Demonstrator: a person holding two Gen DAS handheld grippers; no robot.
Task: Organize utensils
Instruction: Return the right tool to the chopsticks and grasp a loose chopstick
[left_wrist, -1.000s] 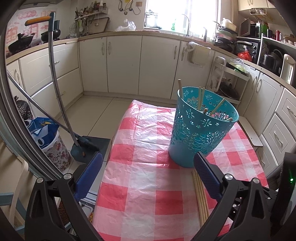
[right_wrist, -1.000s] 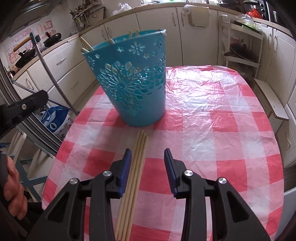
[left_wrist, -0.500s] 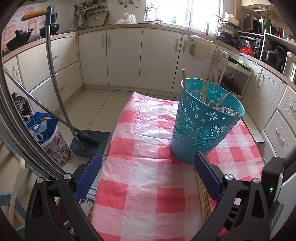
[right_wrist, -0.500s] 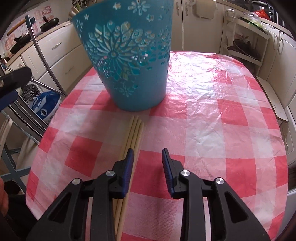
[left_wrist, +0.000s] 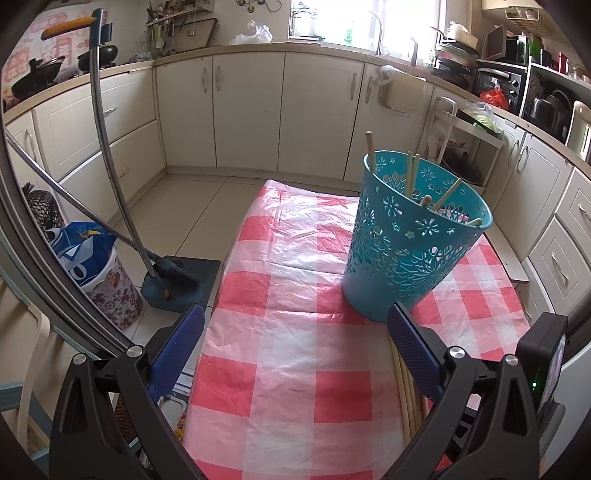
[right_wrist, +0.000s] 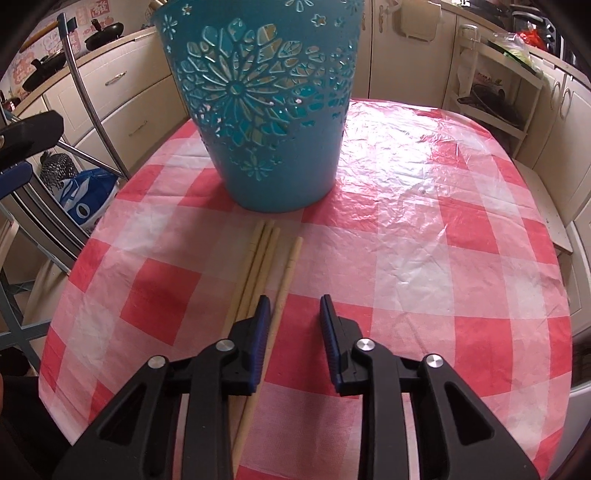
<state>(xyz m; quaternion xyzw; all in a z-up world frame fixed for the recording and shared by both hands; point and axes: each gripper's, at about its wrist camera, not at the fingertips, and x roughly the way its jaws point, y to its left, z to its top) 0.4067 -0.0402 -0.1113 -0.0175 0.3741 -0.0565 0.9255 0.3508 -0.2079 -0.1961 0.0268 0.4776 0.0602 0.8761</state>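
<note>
A teal cut-out basket (right_wrist: 266, 107) stands on the red-checked table (right_wrist: 424, 258) and holds several wooden chopsticks (left_wrist: 413, 173). More chopsticks (right_wrist: 258, 266) lie flat on the cloth in front of it. One chopstick (right_wrist: 286, 277) lies apart from the others, between the fingers of my right gripper (right_wrist: 291, 317), which is open and low over the cloth. My left gripper (left_wrist: 295, 332) is wide open and empty, held above the table's left part, with the basket (left_wrist: 413, 236) ahead to its right and the loose chopsticks (left_wrist: 404, 384) beside its right finger.
A dustpan and broom (left_wrist: 166, 273) and a flowered bin with a blue bag (left_wrist: 99, 266) stand on the floor left of the table. Kitchen cabinets (left_wrist: 251, 110) line the far walls. A small white shelf rack (right_wrist: 491, 96) stands at the right.
My right gripper has moved forward and down toward the basket, and one chopstick now lies separated between its fingers. My left gripper has drifted slightly back and stays open.
</note>
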